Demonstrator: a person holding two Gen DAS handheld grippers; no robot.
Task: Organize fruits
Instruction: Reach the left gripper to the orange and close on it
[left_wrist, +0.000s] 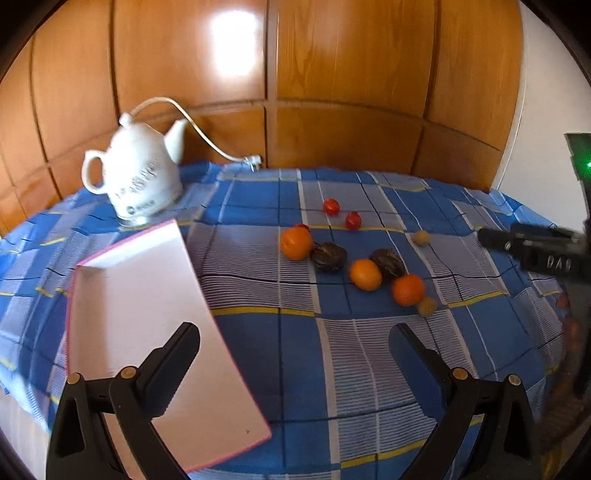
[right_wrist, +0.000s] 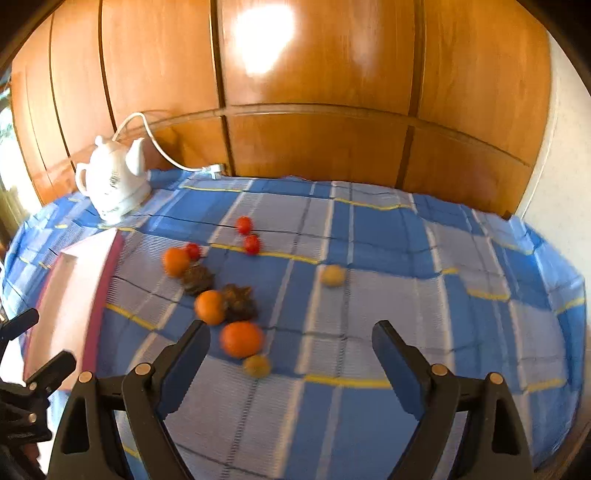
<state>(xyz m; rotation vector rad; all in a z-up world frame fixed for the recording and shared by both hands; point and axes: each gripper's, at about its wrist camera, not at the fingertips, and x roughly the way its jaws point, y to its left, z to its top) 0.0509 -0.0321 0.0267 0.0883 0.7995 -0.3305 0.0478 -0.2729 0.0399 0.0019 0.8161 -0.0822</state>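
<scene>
Loose fruit lies on a blue checked tablecloth (left_wrist: 295, 369): three oranges, the nearest one (left_wrist: 407, 289) (right_wrist: 242, 339), two dark wrinkled fruits (left_wrist: 328, 256) (right_wrist: 199, 279), three small red tomatoes (left_wrist: 331, 206) (right_wrist: 244, 225) and two small yellowish fruits (left_wrist: 426, 306) (right_wrist: 257, 365). A white tray with a pink rim (left_wrist: 147, 325) (right_wrist: 70, 295) lies to the left. My left gripper (left_wrist: 295, 332) is open above the cloth, its left finger over the tray. My right gripper (right_wrist: 291, 332) is open, just short of the nearest orange. Neither holds anything.
A white electric kettle (left_wrist: 136, 173) (right_wrist: 114, 181) with a cord stands at the back left. Wooden panels (left_wrist: 332, 74) rise behind the table. The right gripper's body (left_wrist: 535, 251) shows at the right edge of the left wrist view.
</scene>
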